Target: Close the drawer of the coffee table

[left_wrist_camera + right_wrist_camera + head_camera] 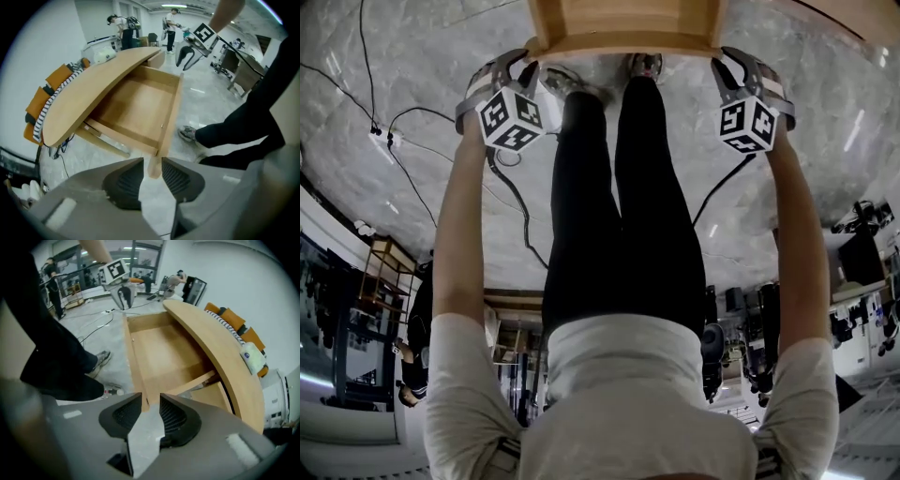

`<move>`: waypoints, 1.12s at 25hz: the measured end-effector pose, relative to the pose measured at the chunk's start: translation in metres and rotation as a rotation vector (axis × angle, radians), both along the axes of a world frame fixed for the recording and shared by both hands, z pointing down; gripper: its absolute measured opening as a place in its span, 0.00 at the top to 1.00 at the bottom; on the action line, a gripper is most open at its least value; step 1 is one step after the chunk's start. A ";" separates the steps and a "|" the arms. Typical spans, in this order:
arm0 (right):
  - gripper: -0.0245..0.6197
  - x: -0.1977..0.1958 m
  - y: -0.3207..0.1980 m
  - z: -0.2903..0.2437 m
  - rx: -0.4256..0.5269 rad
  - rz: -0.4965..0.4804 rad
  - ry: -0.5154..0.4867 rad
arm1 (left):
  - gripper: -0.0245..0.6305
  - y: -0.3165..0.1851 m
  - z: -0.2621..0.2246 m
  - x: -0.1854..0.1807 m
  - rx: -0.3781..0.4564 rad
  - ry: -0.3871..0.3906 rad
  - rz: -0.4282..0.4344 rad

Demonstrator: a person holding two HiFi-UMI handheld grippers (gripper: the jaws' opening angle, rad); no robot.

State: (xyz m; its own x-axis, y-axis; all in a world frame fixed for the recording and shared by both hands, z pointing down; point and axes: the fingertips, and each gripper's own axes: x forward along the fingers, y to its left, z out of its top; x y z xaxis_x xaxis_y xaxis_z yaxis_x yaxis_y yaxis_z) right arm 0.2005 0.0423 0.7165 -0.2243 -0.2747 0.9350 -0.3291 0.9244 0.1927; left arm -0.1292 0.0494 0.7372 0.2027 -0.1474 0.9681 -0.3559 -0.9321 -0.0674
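Note:
The coffee table's wooden drawer [623, 23] stands pulled out from under the curved tabletop [93, 89], and it is empty inside. My left gripper [525, 70] hangs at one end of the drawer front [168, 117], pointing steeply down. In the left gripper view its jaws [152, 168] stand apart, with the front's corner between the pads and a small gap on each side. My right gripper [724, 61] is at the other end of the drawer front [133, 362]. Its jaws [150, 404] are likewise apart astride that end, not pressing on it.
The person's black-trousered legs [619, 206] and shoes [187, 133] stand right in front of the drawer. Cables [403, 141] trail over the marble floor. An orange striped cushion [47, 98] lies behind the table, a white packet [253, 357] lies on its top, and people [122, 30] stand far off.

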 end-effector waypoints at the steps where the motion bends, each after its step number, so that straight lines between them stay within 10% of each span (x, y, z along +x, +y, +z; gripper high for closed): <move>1: 0.76 0.001 0.002 0.005 -0.015 -0.037 0.026 | 0.76 0.001 0.003 -0.001 -0.016 -0.013 0.028; 28: 0.84 0.014 0.010 0.020 -0.081 -0.118 0.120 | 0.78 0.003 0.011 0.012 -0.002 -0.083 0.009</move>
State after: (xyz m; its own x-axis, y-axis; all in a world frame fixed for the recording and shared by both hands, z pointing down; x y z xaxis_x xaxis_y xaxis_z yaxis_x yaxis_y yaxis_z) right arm 0.2146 0.0521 0.7364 -0.1357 -0.1755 0.9751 -0.1961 0.9695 0.1472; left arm -0.1176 0.0522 0.7486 0.1232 -0.1442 0.9819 -0.3411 -0.9352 -0.0946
